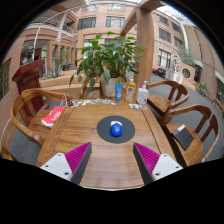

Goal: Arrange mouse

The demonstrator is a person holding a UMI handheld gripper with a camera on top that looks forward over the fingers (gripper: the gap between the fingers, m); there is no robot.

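Note:
A blue mouse point(116, 128) sits in the middle of a round dark mouse mat point(104, 133) on a wooden table point(100, 160). My gripper point(112, 160) is held above the near part of the table, well short of the mat. Its two fingers with pink pads point(72, 158) stand wide apart and nothing is between them. The mouse lies beyond the fingers, about on the line between them.
At the table's far edge stand a large potted plant point(108, 58), a clear bottle point(143, 95) and small containers point(119, 92). A red-and-white object point(52, 115) lies at the far left. Wooden chairs point(25, 105) surround the table; a dark flat object point(186, 137) lies right.

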